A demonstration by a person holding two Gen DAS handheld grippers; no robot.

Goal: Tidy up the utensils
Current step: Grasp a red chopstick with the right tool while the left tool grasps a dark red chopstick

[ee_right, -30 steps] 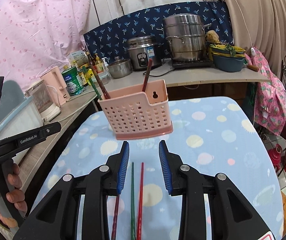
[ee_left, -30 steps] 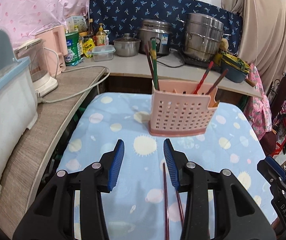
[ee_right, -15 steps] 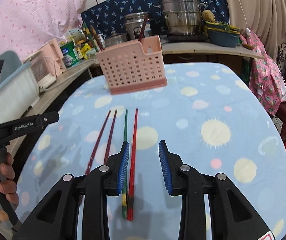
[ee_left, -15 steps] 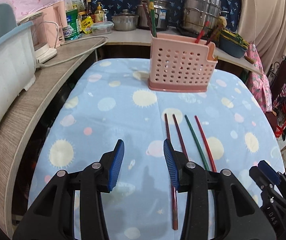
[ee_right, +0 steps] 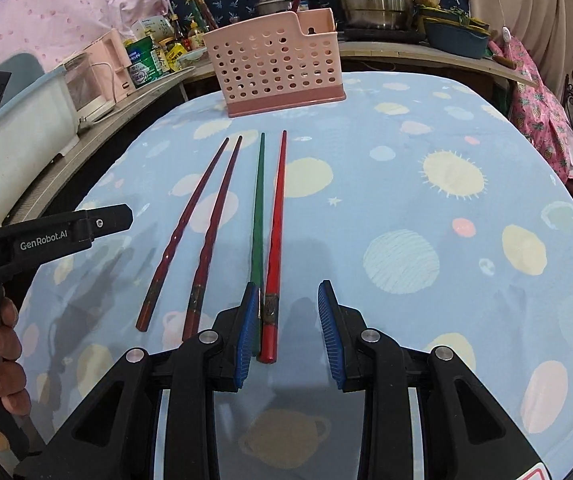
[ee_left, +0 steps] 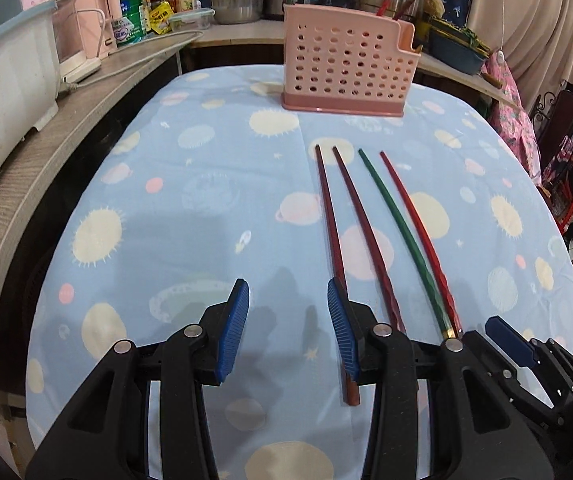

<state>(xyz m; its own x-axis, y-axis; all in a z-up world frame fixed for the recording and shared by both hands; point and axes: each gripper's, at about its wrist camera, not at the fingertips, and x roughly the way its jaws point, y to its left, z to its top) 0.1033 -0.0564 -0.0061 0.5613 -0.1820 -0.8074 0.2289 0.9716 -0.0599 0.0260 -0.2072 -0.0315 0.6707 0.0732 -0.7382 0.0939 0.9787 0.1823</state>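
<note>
1. Both the left tongs and the right tongs are held apart, gripping nothing.
2. Four chopsticks are counted loose on the worktop toward its near edge: two dark red chopsticks, one green chopstick, one bright red chopstick.
3. One pink basket stands at the far edge; about four sticks are already seen in it, so the task is judged roughly half done.

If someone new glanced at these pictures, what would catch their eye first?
Four chopsticks lie side by side on the blue spotted tablecloth: two dark red, one green, one bright red. Behind them stands a pink holder, while both open grippers, left and right, hover near their ends.
</note>
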